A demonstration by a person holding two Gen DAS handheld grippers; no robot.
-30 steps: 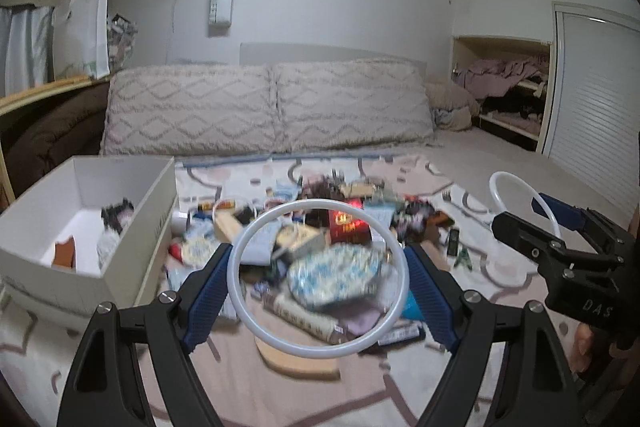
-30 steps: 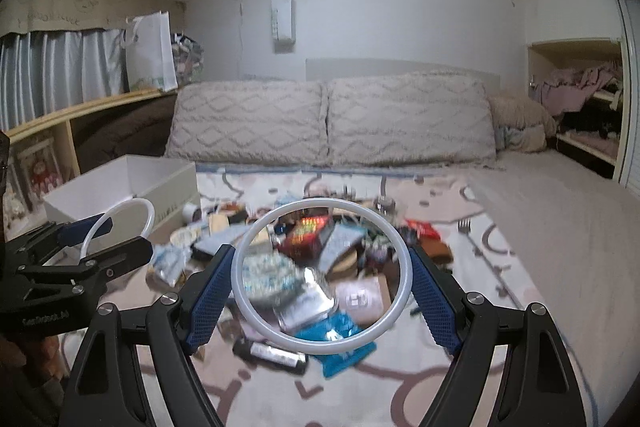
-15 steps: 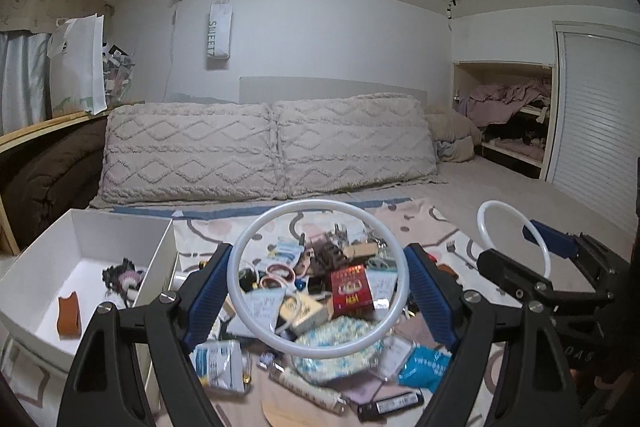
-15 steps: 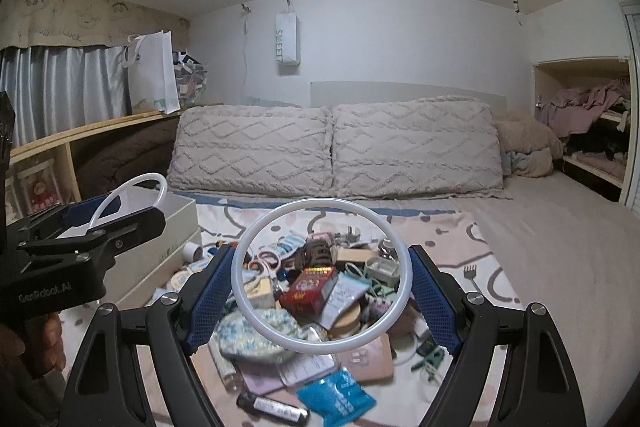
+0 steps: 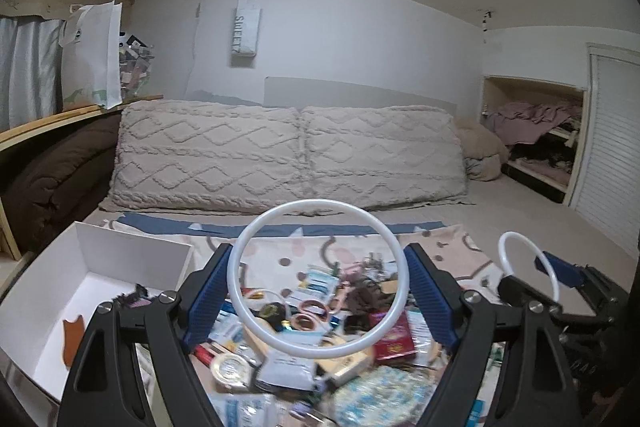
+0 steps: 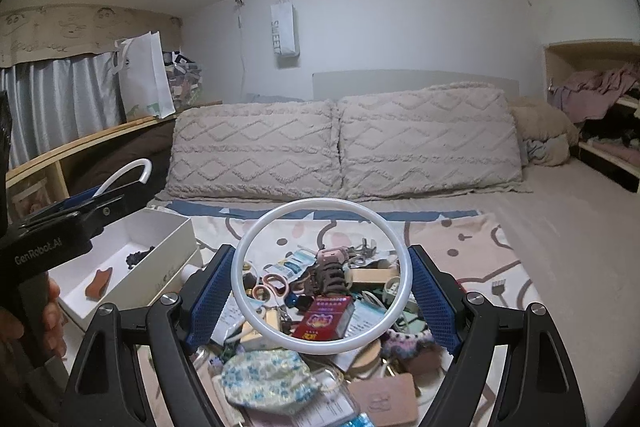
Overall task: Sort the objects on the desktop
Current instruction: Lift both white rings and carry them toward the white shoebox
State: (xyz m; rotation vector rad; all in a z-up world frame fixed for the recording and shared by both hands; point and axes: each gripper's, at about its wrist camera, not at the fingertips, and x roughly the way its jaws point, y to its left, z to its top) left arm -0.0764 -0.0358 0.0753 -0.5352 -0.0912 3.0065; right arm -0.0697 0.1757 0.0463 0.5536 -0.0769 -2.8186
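Above clutter [image 5: 320, 327], both tools higher now.

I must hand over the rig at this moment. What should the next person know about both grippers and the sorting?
Left gripper: jaws shut on a white ring, held in the air over the pile.
Right gripper: jaws shut on a second white ring, also over the pile.
White box, left of the pile: holds only a brown piece and a dark tangled item.
Pile on the patterned blanket: unsorted; red pack, floral mask and brown hair claw among it.
Done: very little. Left: both rings and nearly the whole pile.
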